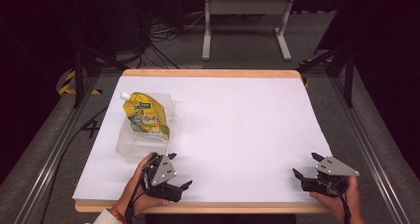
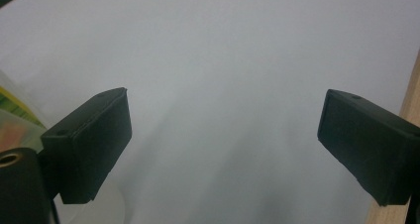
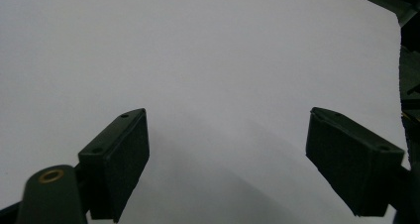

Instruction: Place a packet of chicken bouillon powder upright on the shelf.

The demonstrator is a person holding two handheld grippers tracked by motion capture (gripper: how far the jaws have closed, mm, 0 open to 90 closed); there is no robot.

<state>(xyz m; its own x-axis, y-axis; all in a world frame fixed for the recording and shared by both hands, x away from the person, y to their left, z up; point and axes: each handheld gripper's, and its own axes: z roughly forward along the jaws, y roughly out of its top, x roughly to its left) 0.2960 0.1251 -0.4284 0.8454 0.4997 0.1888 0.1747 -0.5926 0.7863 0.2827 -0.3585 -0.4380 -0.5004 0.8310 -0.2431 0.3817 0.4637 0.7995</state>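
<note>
yellow pouch lay tilted in clear tub near table's left edge, white cap toward far-left corner. left gripper sat just beside tub at near edge, jaws apart, empty. right gripper near near-right corner, jaws apart, empty. risk: light tub could slide or tip under pinch; slick pouch could slip. label print too small to read.

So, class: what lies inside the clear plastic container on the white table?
A yellow spout pouch lies tilted in the clear plastic container, its white cap over the far-left rim. Whatever is beneath the pouch is covered by it.
</note>
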